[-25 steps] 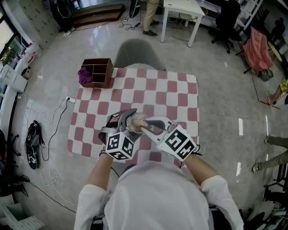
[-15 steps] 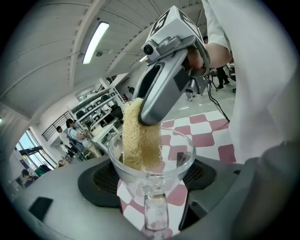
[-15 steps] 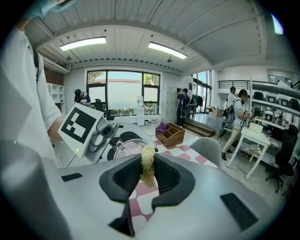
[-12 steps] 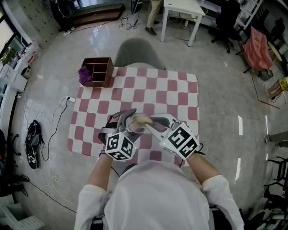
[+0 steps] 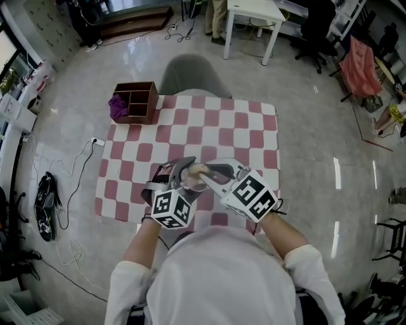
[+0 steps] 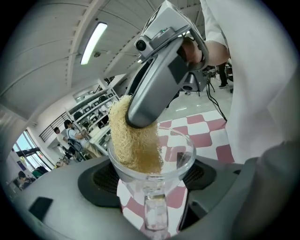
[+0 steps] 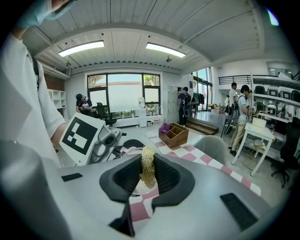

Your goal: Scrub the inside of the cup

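Clamping a glass cup, the left hand-held gripper holds it over the worktop. The right hand-held gripper pinches a scrubber inside it.

Open-plan lab-cum-office, to judge by the fittings. Lit from a panelled ceiling by long strip lights and fronted by a wide window. Floored in glossy pale tile, strewn at one side with loose cables and a power strip. Furnished with a white table, black office chairs, open shelving and a work table under a red-and-white checked cloth. Peopled with several standing figures in the background, near the shelving and the window.
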Action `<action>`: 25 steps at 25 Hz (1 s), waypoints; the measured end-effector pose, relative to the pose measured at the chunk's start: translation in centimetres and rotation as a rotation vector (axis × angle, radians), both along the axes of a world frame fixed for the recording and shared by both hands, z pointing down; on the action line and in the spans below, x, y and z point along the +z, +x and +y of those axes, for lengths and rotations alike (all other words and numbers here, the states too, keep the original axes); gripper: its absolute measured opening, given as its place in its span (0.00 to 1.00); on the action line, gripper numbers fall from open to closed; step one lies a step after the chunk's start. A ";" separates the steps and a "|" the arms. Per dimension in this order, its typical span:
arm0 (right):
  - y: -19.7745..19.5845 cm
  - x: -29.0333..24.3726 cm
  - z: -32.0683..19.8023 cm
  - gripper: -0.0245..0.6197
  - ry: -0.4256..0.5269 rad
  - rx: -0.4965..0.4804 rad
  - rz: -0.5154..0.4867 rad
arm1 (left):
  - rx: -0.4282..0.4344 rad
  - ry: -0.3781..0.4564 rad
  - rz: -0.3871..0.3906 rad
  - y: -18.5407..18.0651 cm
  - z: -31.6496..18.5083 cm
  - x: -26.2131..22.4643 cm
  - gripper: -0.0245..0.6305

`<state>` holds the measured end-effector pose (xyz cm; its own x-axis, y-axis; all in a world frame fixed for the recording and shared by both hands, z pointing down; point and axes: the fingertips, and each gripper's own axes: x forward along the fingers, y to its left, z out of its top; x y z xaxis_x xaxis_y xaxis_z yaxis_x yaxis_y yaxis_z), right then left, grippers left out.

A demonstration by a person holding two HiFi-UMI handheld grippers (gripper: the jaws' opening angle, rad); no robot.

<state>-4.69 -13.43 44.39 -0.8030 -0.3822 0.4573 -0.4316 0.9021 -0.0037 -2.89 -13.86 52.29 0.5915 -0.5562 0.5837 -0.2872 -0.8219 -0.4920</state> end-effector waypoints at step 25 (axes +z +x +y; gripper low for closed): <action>5.5 -1.7 -3.9 0.17 -0.060 0.364 -0.447 | -0.183 -0.176 0.452 -1.3 -5.7 0.5 0.62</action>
<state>0.76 -17.38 42.65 -0.7445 -0.6540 0.1338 -0.6590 0.6880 -0.3039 -4.16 -19.54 52.82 0.7087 -0.5903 0.3864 -0.5856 -0.7976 -0.1446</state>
